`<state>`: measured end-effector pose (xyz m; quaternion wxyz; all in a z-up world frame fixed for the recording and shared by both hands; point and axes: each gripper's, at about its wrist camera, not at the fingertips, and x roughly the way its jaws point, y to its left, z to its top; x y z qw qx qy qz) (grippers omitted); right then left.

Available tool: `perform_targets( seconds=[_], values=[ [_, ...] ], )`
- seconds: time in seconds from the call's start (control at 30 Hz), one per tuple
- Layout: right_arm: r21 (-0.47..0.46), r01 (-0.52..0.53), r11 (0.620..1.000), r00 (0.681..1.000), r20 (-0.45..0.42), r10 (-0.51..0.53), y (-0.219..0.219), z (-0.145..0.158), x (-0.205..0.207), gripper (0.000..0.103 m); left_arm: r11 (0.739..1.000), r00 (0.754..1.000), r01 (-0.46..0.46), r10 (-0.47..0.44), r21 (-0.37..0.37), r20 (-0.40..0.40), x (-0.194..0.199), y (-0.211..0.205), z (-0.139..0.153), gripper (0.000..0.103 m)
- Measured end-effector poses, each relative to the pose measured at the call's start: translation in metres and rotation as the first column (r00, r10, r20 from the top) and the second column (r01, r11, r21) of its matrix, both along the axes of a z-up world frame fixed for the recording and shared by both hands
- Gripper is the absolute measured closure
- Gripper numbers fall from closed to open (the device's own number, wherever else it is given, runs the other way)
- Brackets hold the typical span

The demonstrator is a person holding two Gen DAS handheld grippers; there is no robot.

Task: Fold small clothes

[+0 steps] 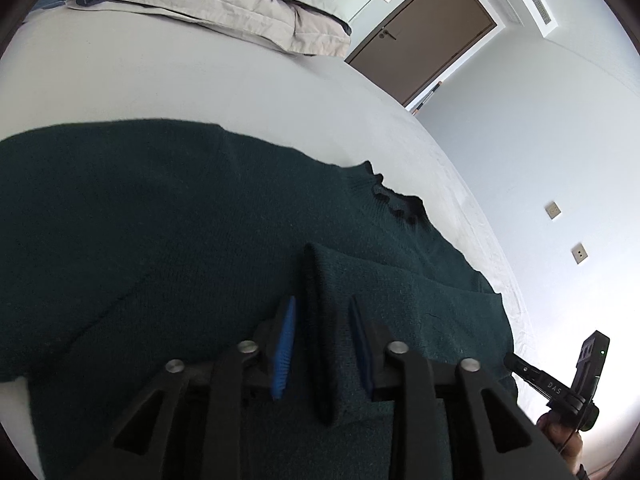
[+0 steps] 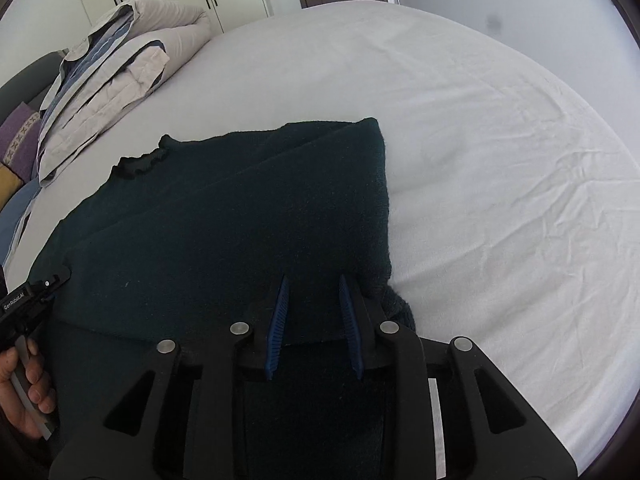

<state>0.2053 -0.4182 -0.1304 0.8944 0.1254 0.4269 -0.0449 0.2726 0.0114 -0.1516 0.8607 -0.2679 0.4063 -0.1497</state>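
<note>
- Left tongs [image 1: 320, 320]: jaws parted, blue pads clear of the cloth. A folded ridge of the sweater runs up between them, not pinched. Released.
- Right tongs [image 2: 312, 304]: jaws parted too, hanging over the sweater's folded part with dark knit showing between the pads. No squeeze on the fabric visible. Released.
- A hand [image 2: 28, 392] shows at the left edge of the right wrist view, gripping the handle of the other tool.
- Sweater [image 2: 224, 216]: dark green knit, lying flat on the white bed [image 2: 500, 160], directly under both tongs.
- Orientation: frilled collar [image 2: 140, 164] sits at the far edge, away from the tongs; hem end is towards the cameras. Long axis runs collar to hem, near to far in the right wrist view.
- One side is already folded in over the body. That leaves a straight edge along the sweater's right side and a diagonal crease running up to the far corner.
- No containers in view. The only other item on the bed is a folded beige and blue duvet [image 2: 116, 76], stacked at the far left, well apart from the sweater.
</note>
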Motion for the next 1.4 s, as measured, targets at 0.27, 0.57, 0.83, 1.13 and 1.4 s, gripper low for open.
perform_targets(
  seconds=[0.27, 0.57, 0.83, 1.13, 1.4],
  values=[
    [-0.136, 0.017, 0.991, 0.94, 0.341, 0.031, 0.057, 0.092, -0.084, 0.027, 0.981, 0.984, -0.164, 0.171, -0.1, 0.06, -0.085, 0.093, 0.043, 0.03],
    [-0.128, -0.14, 0.982, 0.893, 0.412, 0.181, 0.157, 0.132, -0.137, 0.004, 0.768, 0.805, -0.592, 0.579, -0.245, -0.128, -0.205, 0.271, 0.002, 0.03],
    [0.041, -0.209, 0.977, 0.932, 0.311, 0.186, 0.194, 0.122, -0.14, 0.005, 0.568, 0.659, -0.741, 0.717, -0.357, -0.226, -0.22, 0.347, -0.02, 0.032],
    [0.138, -0.19, 0.972, 0.951, 0.272, 0.147, 0.173, 0.102, -0.129, 0.047, 0.48, 0.59, -0.793, 0.757, -0.375, -0.279, -0.191, 0.38, -0.021, 0.082],
    [0.169, -0.164, 0.972, 0.96, 0.254, 0.118, 0.14, 0.08, -0.139, 0.056, 0.787, 0.799, -0.59, 0.601, -0.18, 0.01, -0.133, 0.283, 0.072, 0.095]
  ],
)
